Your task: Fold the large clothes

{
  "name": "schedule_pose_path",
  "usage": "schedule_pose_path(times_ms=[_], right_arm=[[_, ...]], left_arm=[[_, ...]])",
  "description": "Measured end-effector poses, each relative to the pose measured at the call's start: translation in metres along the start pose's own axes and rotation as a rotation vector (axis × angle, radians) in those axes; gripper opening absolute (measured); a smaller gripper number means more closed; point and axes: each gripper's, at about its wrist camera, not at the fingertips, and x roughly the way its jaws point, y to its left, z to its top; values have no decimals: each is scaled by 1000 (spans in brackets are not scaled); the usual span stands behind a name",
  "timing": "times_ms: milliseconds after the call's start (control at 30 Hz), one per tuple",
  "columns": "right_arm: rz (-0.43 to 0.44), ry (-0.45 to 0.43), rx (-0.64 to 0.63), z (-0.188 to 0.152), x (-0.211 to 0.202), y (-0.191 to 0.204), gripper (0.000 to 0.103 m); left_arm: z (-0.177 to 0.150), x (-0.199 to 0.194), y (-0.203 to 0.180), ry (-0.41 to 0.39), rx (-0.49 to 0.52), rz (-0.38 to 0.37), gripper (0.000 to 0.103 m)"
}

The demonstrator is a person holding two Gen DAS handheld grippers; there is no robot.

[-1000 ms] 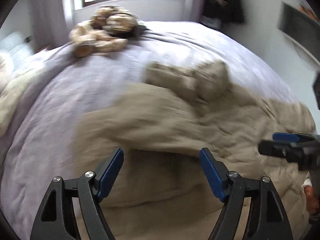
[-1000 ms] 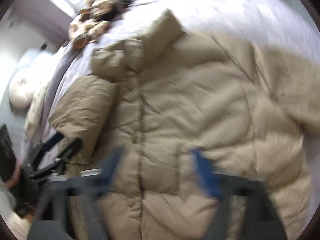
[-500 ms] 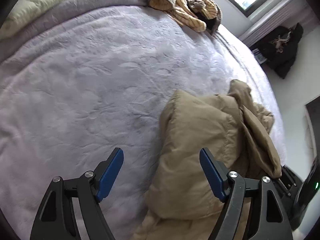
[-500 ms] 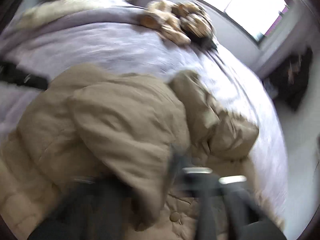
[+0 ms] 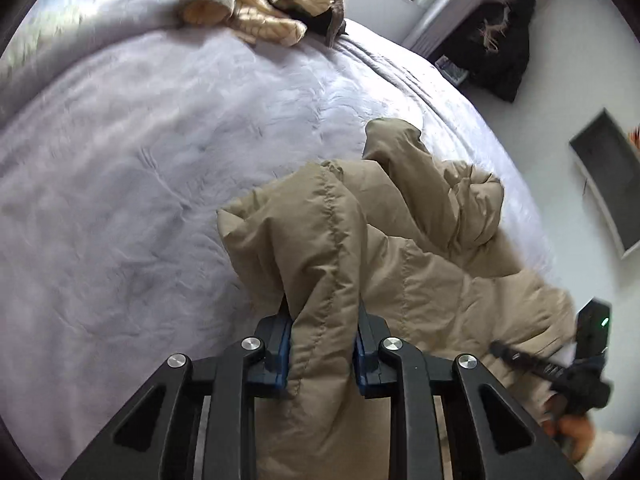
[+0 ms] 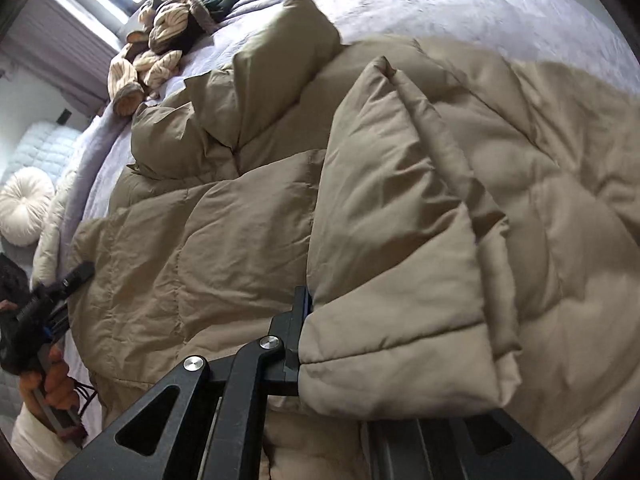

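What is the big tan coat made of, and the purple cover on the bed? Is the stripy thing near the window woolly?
The tan coat looks like smooth woven fabric, maybe nylon, stuffed with padding: it has stitched puffy panels and a soft sheen. The purple cover looks plush and matte, with a brushed, swirly surface, probably fleece. The stripy thing looks like soft knit or fleece, but it is too far off to be sure.

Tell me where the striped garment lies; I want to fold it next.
The striped garment lies bunched at the bed's far edge below the window, top centre in the left wrist view, well beyond the tan puffer coat.
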Motion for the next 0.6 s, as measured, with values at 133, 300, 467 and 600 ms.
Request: schedule_pose_path(times_ms=[133, 300, 467, 600], right_arm=[[34, 3, 32, -3, 7, 6, 7], [90, 15, -6, -1, 33, 42, 7], [105, 37, 25, 7, 52, 55, 8], [148, 93, 12, 6, 32, 43, 63]], left_arm=[[12, -7, 31, -23, -33, 41, 22], [16, -9, 81, -15, -99, 198, 21], [8, -41, 92, -45, -121, 272, 21], [7, -62, 70, -86, -79, 229, 22]])
